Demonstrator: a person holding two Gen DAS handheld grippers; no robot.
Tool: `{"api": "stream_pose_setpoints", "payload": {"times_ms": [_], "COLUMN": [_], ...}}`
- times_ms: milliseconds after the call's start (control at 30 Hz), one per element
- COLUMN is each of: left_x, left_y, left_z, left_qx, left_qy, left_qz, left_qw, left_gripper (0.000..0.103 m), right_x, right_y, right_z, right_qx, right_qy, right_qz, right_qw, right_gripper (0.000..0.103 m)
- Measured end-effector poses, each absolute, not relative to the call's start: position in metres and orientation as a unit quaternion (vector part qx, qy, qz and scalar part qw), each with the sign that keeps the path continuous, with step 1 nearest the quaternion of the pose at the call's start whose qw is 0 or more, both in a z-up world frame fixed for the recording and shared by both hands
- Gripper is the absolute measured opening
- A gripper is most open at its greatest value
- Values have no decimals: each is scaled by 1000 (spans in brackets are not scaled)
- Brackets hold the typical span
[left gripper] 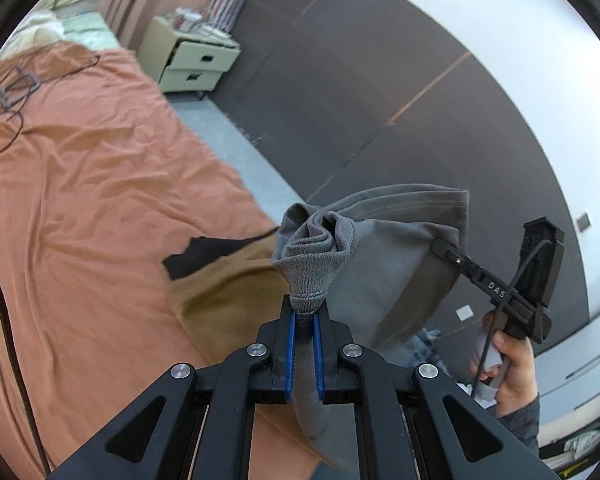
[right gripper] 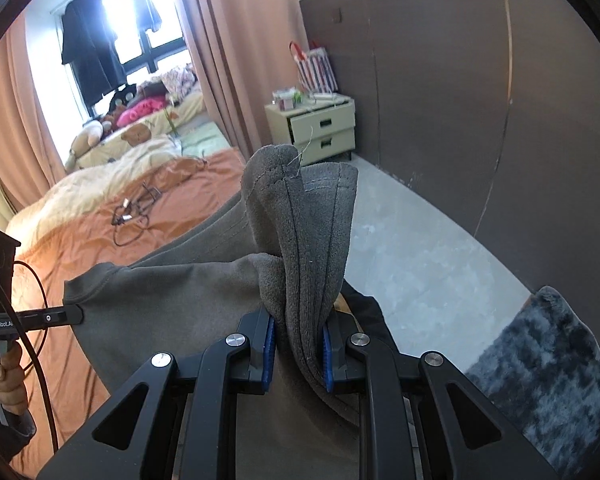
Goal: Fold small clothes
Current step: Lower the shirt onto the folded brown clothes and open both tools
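- Grey garment (right gripper: 172,312): matt knitted cloth, ribbed and looped at the hem.
- Left gripper (left gripper: 305,320): matt black plastic, blue ridged pads (left gripper: 291,344), bright metal pivot pins.
- Bedsheet (left gripper: 100,184): orange cloth, smooth, creased.
- Rug (right gripper: 540,364): dark shaggy pile.
- Floor (right gripper: 412,248): grey, mottled, matt.

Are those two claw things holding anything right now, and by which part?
Yes. Both hold one grey garment, lifted above the bed. The left gripper pinches a bunched ribbed edge; the right gripper clamps another ribbed, stitched edge.
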State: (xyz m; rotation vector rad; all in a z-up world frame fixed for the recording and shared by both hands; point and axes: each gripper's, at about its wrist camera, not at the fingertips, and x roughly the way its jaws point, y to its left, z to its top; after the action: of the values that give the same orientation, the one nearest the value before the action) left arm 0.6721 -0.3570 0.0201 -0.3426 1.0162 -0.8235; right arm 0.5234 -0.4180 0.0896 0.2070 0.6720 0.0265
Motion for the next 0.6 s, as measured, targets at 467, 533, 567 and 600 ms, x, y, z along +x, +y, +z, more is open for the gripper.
{"api": "stream_pose_setpoints", "payload": {"times_ms": [467,533,567,600], "left_x": [745,744,745,746], "left_y": [-357,-354,-354,-355], "left_z": [-92,-93,-94,-96], "left_qx": [-128,-126,-127,-128], "left_qy": [528,517,512,512], "left_qz": [-294,-294,-294,-296], "left_qw": [787,794,797,796], "left_gripper": [24,35,41,43], "right_x": [601,594,595,589], "right_y": [-439,-440,-437,-437], "right_z": [59,63,59,52], "right_qx": [67,74,74,75], "right_qy": [381,371,375,387], "right_qz": [-79,-59,-52,-48], "right_qw": [919,924,923,918], "right_gripper": [41,41,41,41]}}
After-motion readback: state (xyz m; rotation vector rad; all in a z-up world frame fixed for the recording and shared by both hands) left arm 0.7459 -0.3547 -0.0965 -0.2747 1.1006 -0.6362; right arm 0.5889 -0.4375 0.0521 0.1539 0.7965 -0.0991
